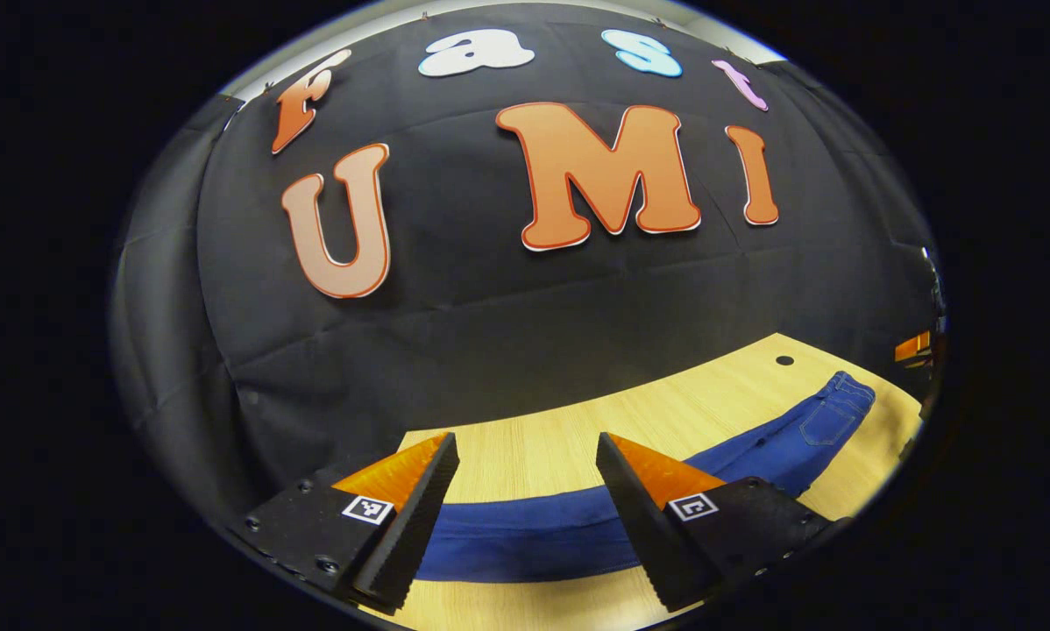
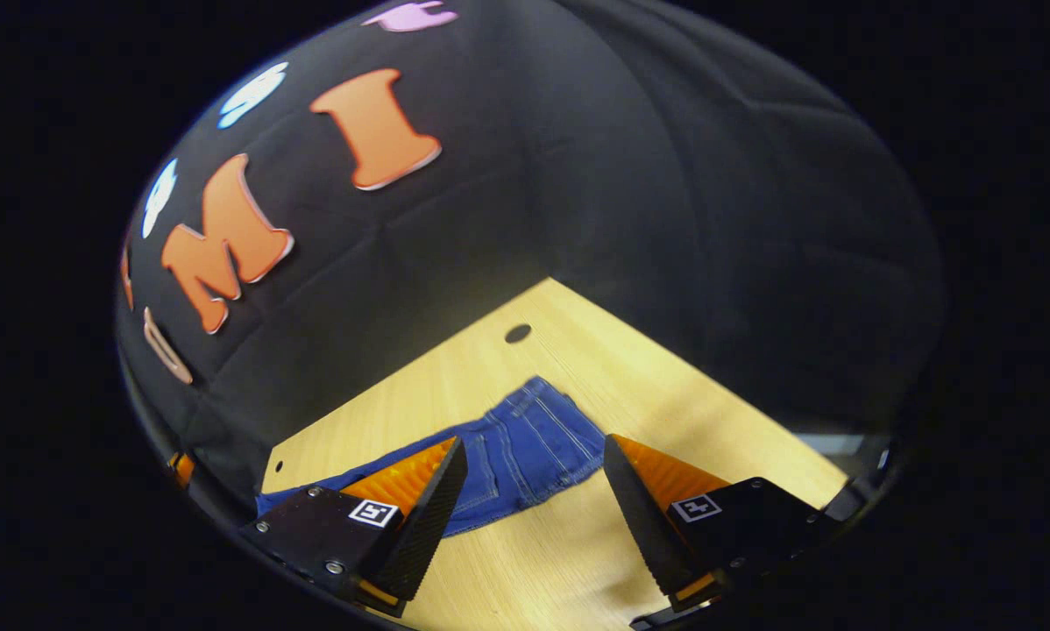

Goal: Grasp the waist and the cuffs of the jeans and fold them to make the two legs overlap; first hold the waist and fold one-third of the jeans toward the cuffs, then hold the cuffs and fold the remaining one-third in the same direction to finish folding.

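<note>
Blue jeans [image 1: 578, 526] flat on table [image 1: 534, 456] — left claw [image 1: 525, 478], right claw [image 2: 534, 478] both spread wide, empty.

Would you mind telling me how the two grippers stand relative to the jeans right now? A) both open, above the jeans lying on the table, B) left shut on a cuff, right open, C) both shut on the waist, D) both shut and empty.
A: the left gripper and right gripper both show a wide gap between their fingers, and the jeans lie flat on the table, not grasped.
</note>
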Motion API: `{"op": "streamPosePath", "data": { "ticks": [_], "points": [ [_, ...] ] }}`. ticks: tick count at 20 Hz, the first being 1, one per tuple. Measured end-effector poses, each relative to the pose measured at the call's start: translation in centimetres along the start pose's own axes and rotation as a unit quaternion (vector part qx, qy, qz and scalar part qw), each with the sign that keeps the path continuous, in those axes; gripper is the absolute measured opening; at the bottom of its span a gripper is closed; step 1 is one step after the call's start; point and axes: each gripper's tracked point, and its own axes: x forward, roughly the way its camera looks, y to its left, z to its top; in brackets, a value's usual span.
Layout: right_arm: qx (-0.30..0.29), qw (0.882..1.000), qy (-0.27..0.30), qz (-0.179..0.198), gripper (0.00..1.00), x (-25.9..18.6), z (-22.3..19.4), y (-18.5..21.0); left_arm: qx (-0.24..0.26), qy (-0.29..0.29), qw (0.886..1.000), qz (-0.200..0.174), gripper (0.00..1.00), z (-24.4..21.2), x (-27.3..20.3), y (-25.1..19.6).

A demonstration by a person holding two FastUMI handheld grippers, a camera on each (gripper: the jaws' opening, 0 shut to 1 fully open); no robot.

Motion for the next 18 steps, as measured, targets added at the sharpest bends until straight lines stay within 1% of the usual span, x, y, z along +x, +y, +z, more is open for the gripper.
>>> {"op": "streamPosePath", "data": {
  "ticks": [3, 6, 8, 9, 11, 15, 16, 17, 18],
  "points": [
    [0.079, 0.996, 0.036, -0.011, 0.98, 2.8, -1.6, -2.0, 0.0, 0.013, 1.0, 0.007, 0.98, -1.4, -0.3, 0.1],
    [0.141, 0.988, 0.063, -0.027, 0.98, 5.8, -2.9, -3.4, -0.01, 0.025, 1.0, 0.016, 0.98, -2.7, -0.7, 0.7],
    [0.178, 0.981, 0.076, -0.03, 0.97, 7.4, -3.5, -3.7, -0.014, 0.033, 0.999, 0.025, 0.98, -3.3, -0.8, 1.3],
    [0.191, 0.978, 0.079, -0.034, 0.97, 8.0, -3.9, -3.7, -0.012, 0.035, 0.999, 0.03, 1.0, -3.6, -1.0, 1.6],
    [0.198, 0.976, 0.084, -0.041, 0.97, 9.3, -4.2, -4.1, -0.012, 0.039, 0.999, 0.035, 0.98, -3.9, -1.2, 2.0],
    [0.228, 0.97, 0.077, -0.036, 0.97, 11.0, -3.4, -3.3, -0.013, 0.044, 0.998, 0.04, 0.98, -4.5, -1.2, 2.1],
    [0.233, 0.968, 0.085, -0.039, 0.93, 11.1, -3.7, -3.4, -0.014, 0.044, 0.998, 0.04, 1.0, -4.5, -1.0, 2.0],
    [0.234, 0.967, 0.09, -0.05, 0.88, 11.5, -4.1, -3.9, -0.013, 0.045, 0.998, 0.039, 0.98, -4.6, -0.8, 1.9],
    [0.236, 0.966, 0.087, -0.056, 0.75, 11.9, -4.2, -4.0, -0.009, 0.045, 0.998, 0.038, 0.98, -4.5, -0.6, 1.9]
  ]
}}
